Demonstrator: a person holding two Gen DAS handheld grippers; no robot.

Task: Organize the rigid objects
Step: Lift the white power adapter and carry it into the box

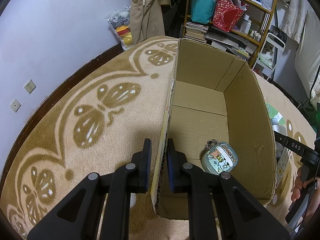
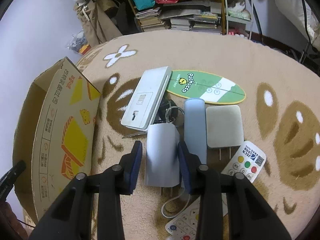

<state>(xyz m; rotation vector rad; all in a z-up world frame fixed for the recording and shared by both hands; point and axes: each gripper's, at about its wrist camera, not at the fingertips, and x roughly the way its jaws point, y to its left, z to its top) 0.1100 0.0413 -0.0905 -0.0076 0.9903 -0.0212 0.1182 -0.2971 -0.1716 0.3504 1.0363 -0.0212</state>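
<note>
My left gripper (image 1: 159, 141) is shut on the near left wall of an open cardboard box (image 1: 200, 76), one pad outside and one inside. A pale green cartoon earbuds case (image 1: 219, 158) lies on the box floor. In the right wrist view my right gripper (image 2: 159, 143) points down over the carpet with a grey plug charger (image 2: 162, 156) between its fingers, the pads against its sides. Beside it lie a blue rounded power bank (image 2: 195, 124), a white square charger (image 2: 224, 126), a white flat device (image 2: 146, 98), keys (image 2: 169, 108) and a green Pochacco board (image 2: 206, 88).
The box (image 2: 66, 120) stands left of the pile on a beige patterned carpet (image 2: 260, 64). A white remote (image 2: 246, 162) and a looped white cable (image 2: 174, 202) lie by the right fingers. A cluttered shelf (image 1: 230, 20) and hanging clothes (image 1: 146, 14) stand behind. A hand (image 1: 300, 186) shows right of the box.
</note>
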